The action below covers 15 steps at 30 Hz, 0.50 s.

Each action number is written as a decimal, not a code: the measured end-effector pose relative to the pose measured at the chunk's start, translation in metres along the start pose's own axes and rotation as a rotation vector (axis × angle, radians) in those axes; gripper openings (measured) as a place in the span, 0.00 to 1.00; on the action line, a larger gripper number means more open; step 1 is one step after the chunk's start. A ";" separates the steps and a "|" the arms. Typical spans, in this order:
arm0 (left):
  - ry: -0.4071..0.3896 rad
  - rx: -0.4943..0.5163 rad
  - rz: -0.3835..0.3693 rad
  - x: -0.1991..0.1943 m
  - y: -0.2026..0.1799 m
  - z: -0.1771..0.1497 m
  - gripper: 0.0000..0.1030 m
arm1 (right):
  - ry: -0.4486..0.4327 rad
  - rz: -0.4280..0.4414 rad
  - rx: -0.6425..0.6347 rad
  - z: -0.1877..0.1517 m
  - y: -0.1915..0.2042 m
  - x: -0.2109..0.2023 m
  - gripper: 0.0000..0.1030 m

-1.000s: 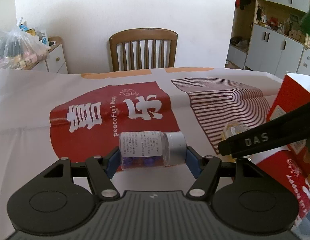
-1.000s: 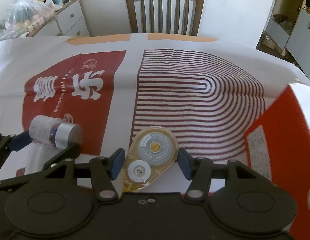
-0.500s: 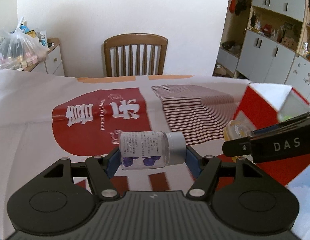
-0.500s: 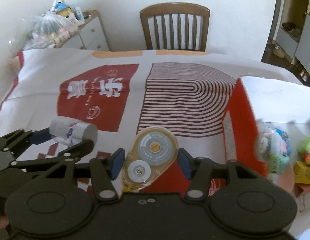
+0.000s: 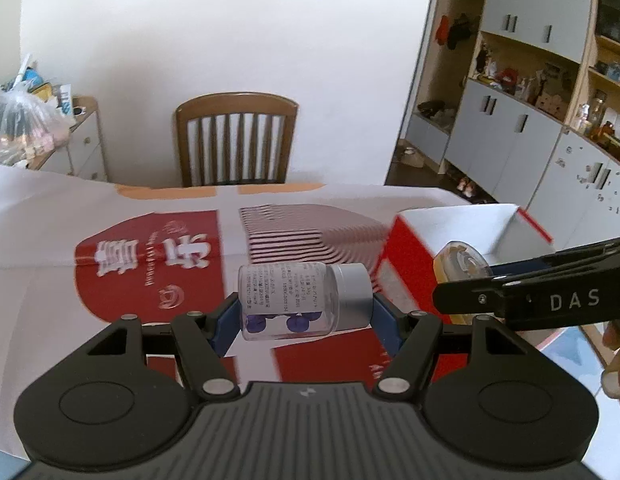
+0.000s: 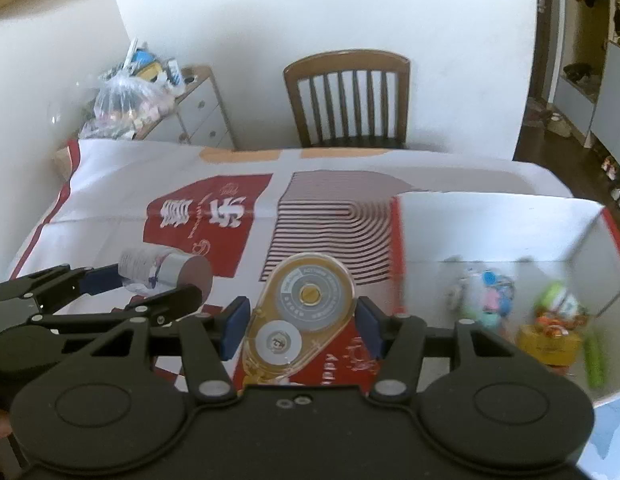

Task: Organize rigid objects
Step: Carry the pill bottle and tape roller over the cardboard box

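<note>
left gripper (image 5: 304, 316) clamps the pill bottle (image 5: 298, 300), right gripper (image 6: 302, 322) clamps the correction tape (image 6: 302, 308); both remain outside the box (image 6: 489, 220), which already holds several small items

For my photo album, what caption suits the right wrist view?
Right gripper carries a correction tape dispenser toward the open red-and-white box; left gripper holds a small bottle.

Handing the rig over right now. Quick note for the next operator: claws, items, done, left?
Left claw: shut on the pill bottle, held sideways above the table.
Right claw: shut on the correction tape, also in the air.
Red box: open, on the right of the table, a few small toys already inside.
Done: both items picked up.
Left: likely carry both over the box and release.
</note>
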State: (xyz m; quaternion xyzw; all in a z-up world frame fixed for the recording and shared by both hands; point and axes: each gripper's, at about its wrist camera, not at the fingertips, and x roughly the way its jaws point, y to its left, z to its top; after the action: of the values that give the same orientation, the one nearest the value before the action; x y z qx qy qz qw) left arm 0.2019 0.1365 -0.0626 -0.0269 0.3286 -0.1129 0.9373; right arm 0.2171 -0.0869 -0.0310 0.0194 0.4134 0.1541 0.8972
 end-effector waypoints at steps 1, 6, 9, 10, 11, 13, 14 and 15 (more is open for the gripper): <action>-0.001 0.004 -0.003 -0.001 -0.007 0.002 0.66 | -0.005 -0.004 0.003 -0.001 -0.006 -0.005 0.55; -0.012 0.024 -0.027 -0.003 -0.045 0.012 0.66 | -0.027 -0.018 0.016 -0.003 -0.037 -0.023 0.55; -0.016 0.042 -0.035 0.000 -0.068 0.017 0.66 | -0.035 -0.026 0.025 -0.004 -0.060 -0.032 0.55; -0.015 0.046 -0.040 0.002 -0.076 0.018 0.66 | -0.037 -0.029 0.026 -0.004 -0.068 -0.035 0.55; -0.015 0.052 -0.043 0.004 -0.084 0.019 0.66 | -0.040 -0.034 0.028 -0.005 -0.075 -0.038 0.55; -0.011 0.066 -0.046 0.009 -0.100 0.020 0.66 | -0.043 -0.043 0.034 -0.006 -0.093 -0.043 0.55; -0.008 0.072 -0.049 0.012 -0.107 0.020 0.66 | -0.044 -0.049 0.038 -0.007 -0.100 -0.045 0.55; -0.004 0.078 -0.052 0.015 -0.115 0.019 0.66 | -0.045 -0.055 0.041 -0.007 -0.108 -0.047 0.55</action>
State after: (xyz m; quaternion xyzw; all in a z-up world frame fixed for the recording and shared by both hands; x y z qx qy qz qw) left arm 0.2033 0.0205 -0.0423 0.0010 0.3210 -0.1501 0.9351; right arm 0.2112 -0.2043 -0.0190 0.0302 0.3964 0.1205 0.9096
